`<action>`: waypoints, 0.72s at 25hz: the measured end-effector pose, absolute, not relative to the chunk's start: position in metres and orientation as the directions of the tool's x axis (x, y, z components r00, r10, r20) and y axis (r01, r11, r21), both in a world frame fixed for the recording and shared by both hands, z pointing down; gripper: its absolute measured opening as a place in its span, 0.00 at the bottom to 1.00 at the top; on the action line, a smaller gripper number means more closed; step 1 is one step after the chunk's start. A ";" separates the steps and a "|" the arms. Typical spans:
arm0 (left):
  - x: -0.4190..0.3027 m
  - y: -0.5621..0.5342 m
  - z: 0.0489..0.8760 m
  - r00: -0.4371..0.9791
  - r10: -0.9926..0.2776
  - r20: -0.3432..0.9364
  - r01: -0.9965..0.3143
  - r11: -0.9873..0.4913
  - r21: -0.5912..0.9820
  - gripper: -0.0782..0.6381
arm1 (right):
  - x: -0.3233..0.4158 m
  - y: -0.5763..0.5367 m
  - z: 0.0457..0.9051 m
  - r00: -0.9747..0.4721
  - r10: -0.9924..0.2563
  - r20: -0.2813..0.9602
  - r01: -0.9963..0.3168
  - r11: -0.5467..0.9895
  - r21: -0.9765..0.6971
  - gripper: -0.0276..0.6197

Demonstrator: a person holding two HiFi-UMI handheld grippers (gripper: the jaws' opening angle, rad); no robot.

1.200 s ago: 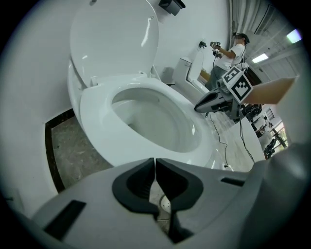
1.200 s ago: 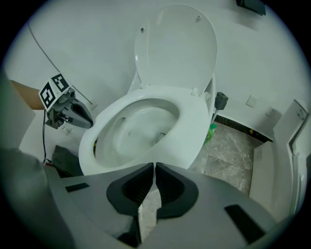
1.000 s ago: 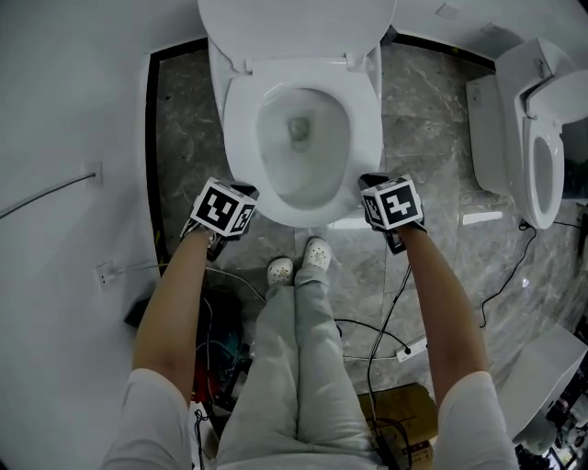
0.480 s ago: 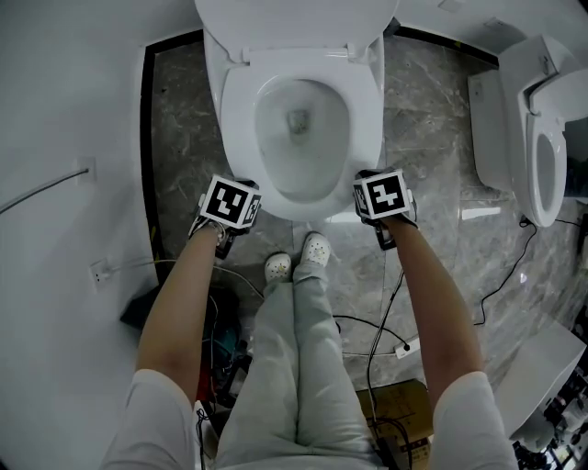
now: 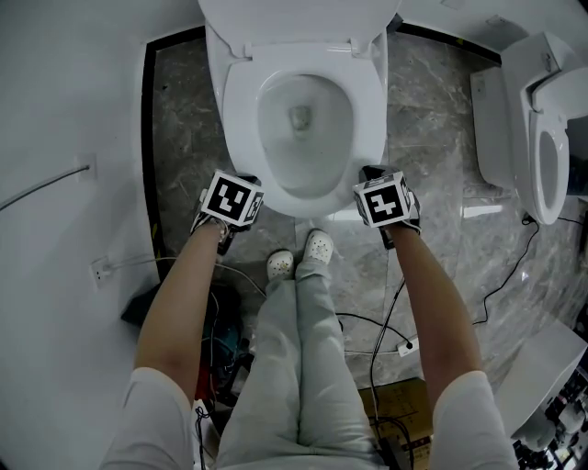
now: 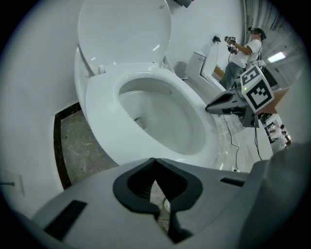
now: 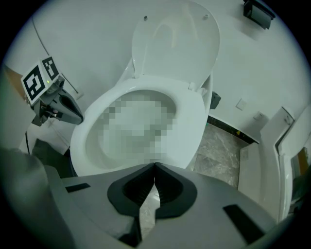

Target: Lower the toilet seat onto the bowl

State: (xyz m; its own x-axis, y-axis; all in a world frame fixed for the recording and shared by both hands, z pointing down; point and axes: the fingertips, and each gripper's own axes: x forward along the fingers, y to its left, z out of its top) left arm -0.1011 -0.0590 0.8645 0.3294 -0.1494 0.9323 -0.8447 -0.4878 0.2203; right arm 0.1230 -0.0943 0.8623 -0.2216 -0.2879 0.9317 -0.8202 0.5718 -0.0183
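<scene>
The toilet seat (image 5: 239,119) rests on the bowl (image 5: 305,151), lid (image 5: 294,20) upright

The toilet seat (image 5: 241,119) and raised lid (image 5: 294,23) are smooth, glossy white, plastic-looking. The bowl (image 5: 303,161) is glazed white ceramic with soft highlights. The floor (image 5: 184,119) is polished grey stone with pale veins and a faint sheen. The wall (image 5: 64,92) is plain matt white. The left gripper (image 6: 154,161) and right gripper (image 7: 154,166) have matt grey plastic bodies; their fingers (image 6: 134,190) look like black ribbed rubber. The person's trousers (image 5: 294,367) are pale matt cloth, the shoes (image 5: 318,250) white, moulded and perforated. A cardboard box (image 5: 409,404) is dull brown
</scene>
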 end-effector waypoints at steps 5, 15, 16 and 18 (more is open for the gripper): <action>-0.097 -0.060 0.856 0.344 -0.161 0.925 -0.832 -0.509 0.221 0.12 | 0.113 -0.096 0.852 -0.268 -0.306 0.914 -0.827 0.559 -0.055 0.09; -0.094 -0.064 0.818 0.354 -0.213 0.911 -0.845 -0.490 0.214 0.12 | 0.106 -0.094 0.817 -0.302 -0.306 0.903 -0.826 0.557 -0.087 0.09; -0.095 -0.066 0.812 0.358 -0.228 0.906 -0.846 -0.489 0.211 0.12 | 0.103 -0.095 0.810 -0.319 -0.313 0.895 -0.828 0.551 -0.103 0.08; -0.096 -0.071 0.798 0.377 -0.254 0.891 -0.845 -0.488 0.219 0.12 | 0.099 -0.096 0.797 -0.344 -0.322 0.882 -0.833 0.538 -0.129 0.08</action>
State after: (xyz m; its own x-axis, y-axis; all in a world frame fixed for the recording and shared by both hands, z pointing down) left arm -0.0963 -0.0707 0.7985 0.3771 -0.2545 0.8905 -0.8452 -0.4877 0.2185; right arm 0.0992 -0.0959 0.7966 -0.3437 -0.3218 0.8822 -0.8333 0.5377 -0.1285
